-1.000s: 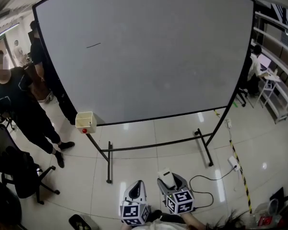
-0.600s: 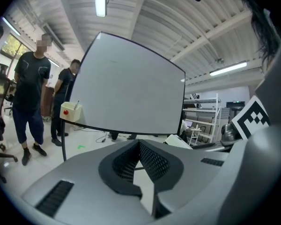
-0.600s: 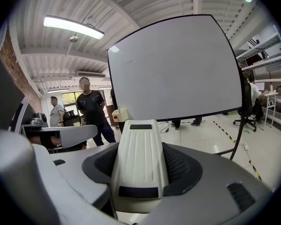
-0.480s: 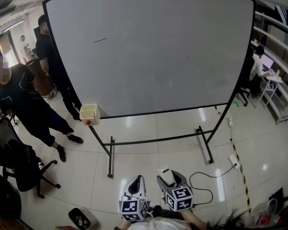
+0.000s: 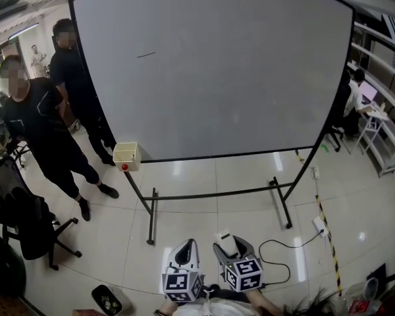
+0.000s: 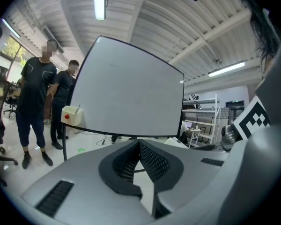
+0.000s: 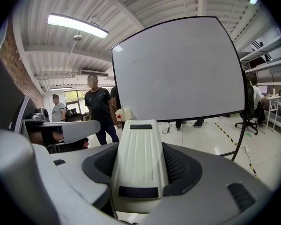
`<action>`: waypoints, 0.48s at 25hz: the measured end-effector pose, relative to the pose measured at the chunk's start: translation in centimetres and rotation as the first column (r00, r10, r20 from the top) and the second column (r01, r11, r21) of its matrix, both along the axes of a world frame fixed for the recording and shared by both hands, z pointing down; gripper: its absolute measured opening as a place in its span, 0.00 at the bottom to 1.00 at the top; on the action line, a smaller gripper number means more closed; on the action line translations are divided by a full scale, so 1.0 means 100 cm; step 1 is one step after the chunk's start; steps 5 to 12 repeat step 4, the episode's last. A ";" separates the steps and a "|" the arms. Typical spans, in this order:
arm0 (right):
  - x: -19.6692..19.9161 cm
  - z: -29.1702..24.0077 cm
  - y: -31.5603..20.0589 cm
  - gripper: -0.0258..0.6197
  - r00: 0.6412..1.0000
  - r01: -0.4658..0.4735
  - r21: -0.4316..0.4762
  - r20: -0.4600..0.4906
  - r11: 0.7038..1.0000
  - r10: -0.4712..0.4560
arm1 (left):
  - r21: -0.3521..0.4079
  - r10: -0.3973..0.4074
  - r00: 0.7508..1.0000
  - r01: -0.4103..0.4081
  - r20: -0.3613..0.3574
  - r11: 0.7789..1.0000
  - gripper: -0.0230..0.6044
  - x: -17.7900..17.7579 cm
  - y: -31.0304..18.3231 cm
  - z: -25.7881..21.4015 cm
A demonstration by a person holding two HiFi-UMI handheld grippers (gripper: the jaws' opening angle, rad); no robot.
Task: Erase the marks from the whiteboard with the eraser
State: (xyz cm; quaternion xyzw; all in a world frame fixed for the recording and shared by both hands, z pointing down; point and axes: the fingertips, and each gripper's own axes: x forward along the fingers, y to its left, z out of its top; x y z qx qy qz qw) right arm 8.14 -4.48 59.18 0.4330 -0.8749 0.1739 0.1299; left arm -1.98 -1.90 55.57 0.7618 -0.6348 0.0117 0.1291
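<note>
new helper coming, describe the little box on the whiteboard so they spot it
Find the big whiteboard on its black stand. At its lower left corner hangs the box: small, cream, open-topped, the only thing there with a red dot.

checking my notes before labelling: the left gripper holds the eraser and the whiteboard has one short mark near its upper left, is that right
Not quite. The eraser is clamped in the right gripper, as the right gripper view shows; the left gripper is shut on nothing in its own view. The rest holds: the whiteboard has one short mark near its upper left.
</note>
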 end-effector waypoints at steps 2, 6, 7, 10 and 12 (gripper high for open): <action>0.000 0.001 -0.002 0.46 1.000 -0.003 0.001 -0.004 1.000 0.003 | 0.000 0.000 1.000 0.000 0.003 1.000 0.02 -0.001 -0.001 0.001; 0.000 0.002 -0.004 0.46 1.000 -0.006 0.001 -0.007 1.000 0.006 | 0.001 0.000 1.000 0.000 0.007 1.000 0.02 -0.003 -0.002 0.003; 0.000 0.002 -0.004 0.46 1.000 -0.006 0.001 -0.007 1.000 0.006 | 0.001 0.000 1.000 0.000 0.007 1.000 0.02 -0.003 -0.002 0.003; 0.000 0.002 -0.004 0.46 1.000 -0.006 0.001 -0.007 1.000 0.006 | 0.001 0.000 1.000 0.000 0.007 1.000 0.02 -0.003 -0.002 0.003; 0.000 0.002 -0.004 0.46 1.000 -0.006 0.001 -0.007 1.000 0.006 | 0.001 0.000 1.000 0.000 0.007 1.000 0.02 -0.003 -0.002 0.003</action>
